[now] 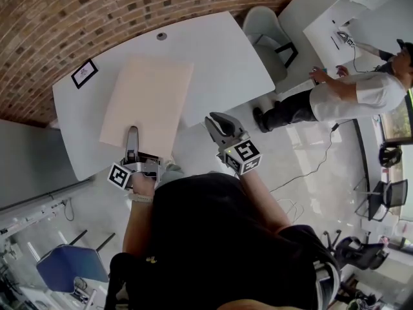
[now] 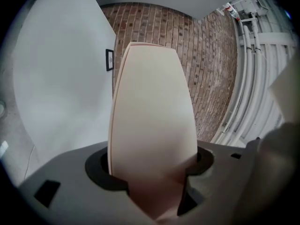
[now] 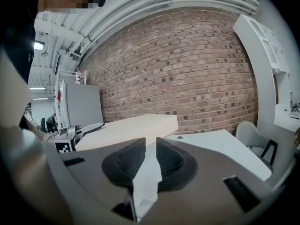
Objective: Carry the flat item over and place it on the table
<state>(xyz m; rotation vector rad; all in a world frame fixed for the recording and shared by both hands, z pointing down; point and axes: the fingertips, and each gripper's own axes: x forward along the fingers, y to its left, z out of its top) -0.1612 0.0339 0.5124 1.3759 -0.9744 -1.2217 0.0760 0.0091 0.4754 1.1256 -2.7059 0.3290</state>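
The flat item is a pale beige board (image 1: 148, 99) spread over the left half of the white table (image 1: 222, 53). My left gripper (image 1: 132, 136) is shut on the middle of its near edge, which reaches the table's front edge. In the left gripper view the board (image 2: 152, 107) runs straight out from the jaws (image 2: 150, 170) toward the brick wall. I cannot tell if it rests on the tabletop. My right gripper (image 1: 219, 124) hovers off the table's front edge, right of the board. Its jaws (image 3: 146, 161) stand a narrow gap apart with nothing between them.
A small framed picture (image 1: 84, 73) sits at the table's far left corner, and a round grommet (image 1: 161, 36) at its back. A grey chair (image 1: 268, 28) stands at the right end. A person in a white shirt (image 1: 355, 92) leans at another table. A blue chair (image 1: 71, 267) is behind me.
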